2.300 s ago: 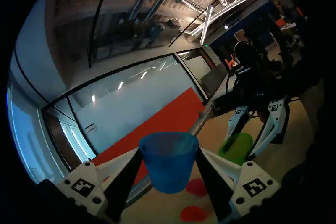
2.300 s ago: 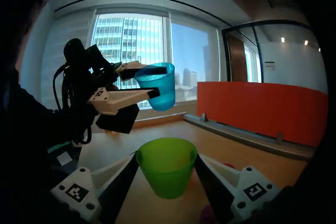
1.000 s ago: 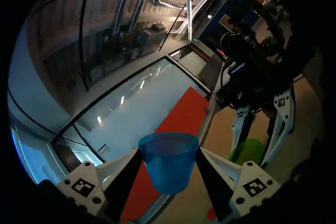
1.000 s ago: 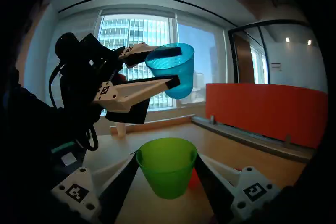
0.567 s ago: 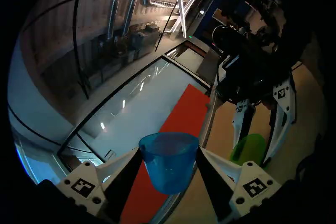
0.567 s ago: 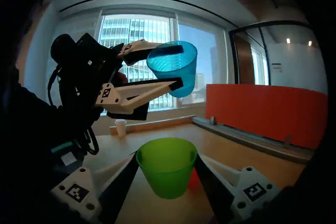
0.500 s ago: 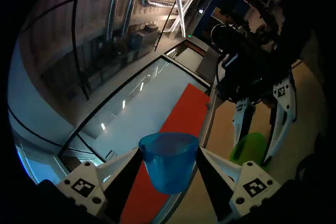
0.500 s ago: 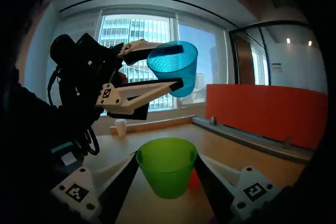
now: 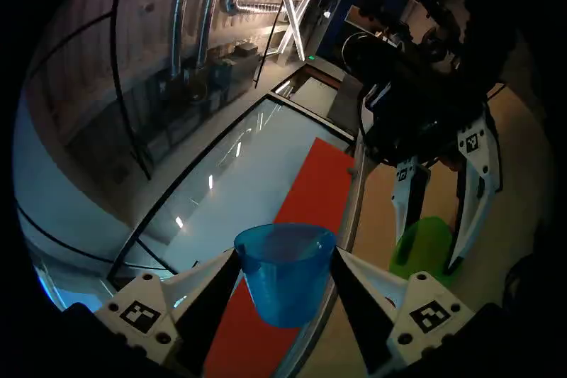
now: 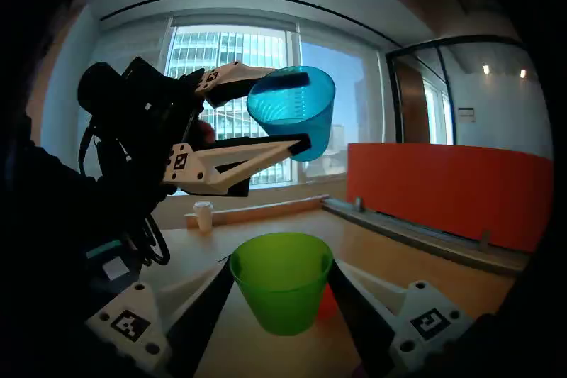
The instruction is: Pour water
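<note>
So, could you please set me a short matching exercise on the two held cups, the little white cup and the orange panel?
Things:
1. blue cup
2. green cup
3. small white cup
4. orange panel

States:
A. standing alone below the window
B. tilted, held in the left claw
C. running along the table's edge
D. upright, held in the right claw

Pairs: 1-B, 2-D, 3-A, 4-C.
</note>
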Available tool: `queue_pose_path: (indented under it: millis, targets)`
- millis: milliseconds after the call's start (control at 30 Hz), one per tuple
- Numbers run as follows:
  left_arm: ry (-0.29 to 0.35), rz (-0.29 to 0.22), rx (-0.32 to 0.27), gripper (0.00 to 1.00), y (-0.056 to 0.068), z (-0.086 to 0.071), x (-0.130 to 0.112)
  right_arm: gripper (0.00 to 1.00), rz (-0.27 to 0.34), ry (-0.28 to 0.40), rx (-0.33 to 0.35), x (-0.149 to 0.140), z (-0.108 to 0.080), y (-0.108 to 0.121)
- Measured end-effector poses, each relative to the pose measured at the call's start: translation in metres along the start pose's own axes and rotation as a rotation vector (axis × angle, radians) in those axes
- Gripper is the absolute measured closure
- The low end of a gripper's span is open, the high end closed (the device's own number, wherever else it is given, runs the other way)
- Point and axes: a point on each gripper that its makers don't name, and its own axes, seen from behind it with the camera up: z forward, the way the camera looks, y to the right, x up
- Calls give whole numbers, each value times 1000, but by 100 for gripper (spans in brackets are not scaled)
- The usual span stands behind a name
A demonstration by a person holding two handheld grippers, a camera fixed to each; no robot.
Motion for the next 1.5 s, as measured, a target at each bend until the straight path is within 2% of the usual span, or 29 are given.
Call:
queue_pose_path:
  millis: [800,1167,1500]
  targets:
    - [3,108,12,14,-1,1,5,8,-4,-2,-6,-2,-2,3]
    - [0,139,27,14,-6,1,6,8,-8,-2,-8,0,-1,4]
    - [-2,171,28,14,-4,-1,7,8,-10,-1,-13,1,-2,6]
